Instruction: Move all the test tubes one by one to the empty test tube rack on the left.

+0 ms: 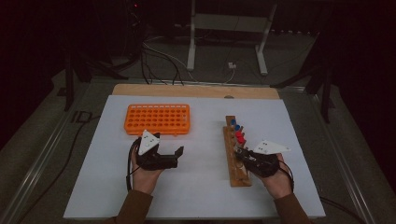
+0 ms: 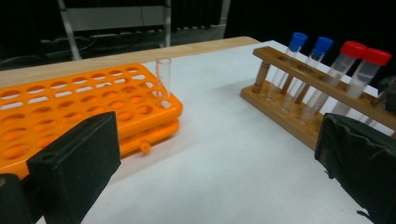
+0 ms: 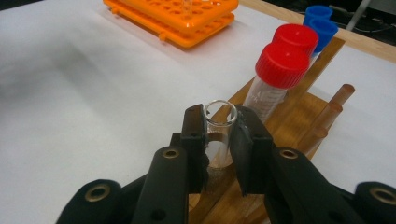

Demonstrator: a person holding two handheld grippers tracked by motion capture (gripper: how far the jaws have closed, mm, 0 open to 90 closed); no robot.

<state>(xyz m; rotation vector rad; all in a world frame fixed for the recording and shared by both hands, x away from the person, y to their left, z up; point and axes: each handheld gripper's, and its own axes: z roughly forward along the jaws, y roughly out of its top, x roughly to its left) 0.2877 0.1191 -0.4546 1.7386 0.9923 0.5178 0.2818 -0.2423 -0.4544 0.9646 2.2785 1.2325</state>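
The right claw [image 3: 219, 135] has its jaws clamped on an uncapped clear tube [image 3: 218, 133] that stands in the wooden rack [image 3: 299, 116], just before two red-capped tubes [image 3: 280, 70]. The left claw [image 2: 210, 158] gapes wide and empty above the white surface [image 2: 224, 140], between the orange rack [image 2: 84, 102] and the wooden one.

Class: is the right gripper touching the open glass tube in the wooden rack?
Touching. The right gripper view shows the right gripper pads pressed against the open glass tube.
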